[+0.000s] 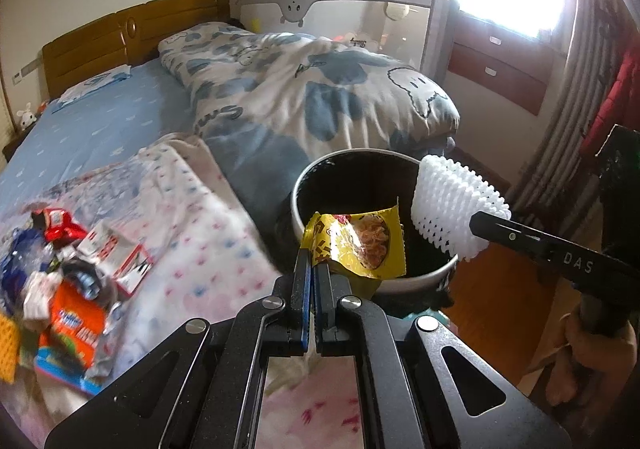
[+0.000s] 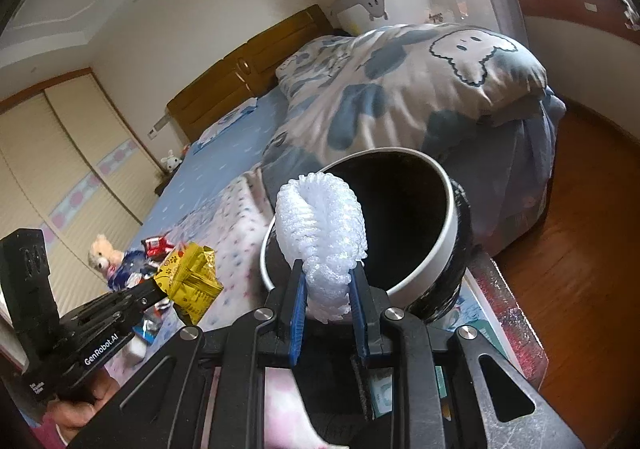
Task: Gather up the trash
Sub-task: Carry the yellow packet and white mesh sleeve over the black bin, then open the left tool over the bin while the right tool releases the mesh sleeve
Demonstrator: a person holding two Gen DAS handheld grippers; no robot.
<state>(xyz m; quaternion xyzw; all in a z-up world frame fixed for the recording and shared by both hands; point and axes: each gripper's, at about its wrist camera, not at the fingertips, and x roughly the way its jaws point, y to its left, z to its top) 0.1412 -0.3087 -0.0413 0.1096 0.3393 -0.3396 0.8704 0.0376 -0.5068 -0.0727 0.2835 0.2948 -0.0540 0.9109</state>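
My left gripper is shut on a yellow snack wrapper and holds it over the near rim of a round trash bin with a white rim and black liner. The wrapper also shows in the right wrist view. My right gripper is shut on a white foam net sleeve, held at the bin's near rim. The sleeve also shows in the left wrist view, above the bin's right side. A pile of wrappers and boxes lies on the bed at the left.
The bed has a blue sheet, a pink dotted blanket and a bulky blue-and-white duvet. A wooden headboard stands behind. Wooden floor lies to the right of the bin. A teddy bear sits by the trash pile.
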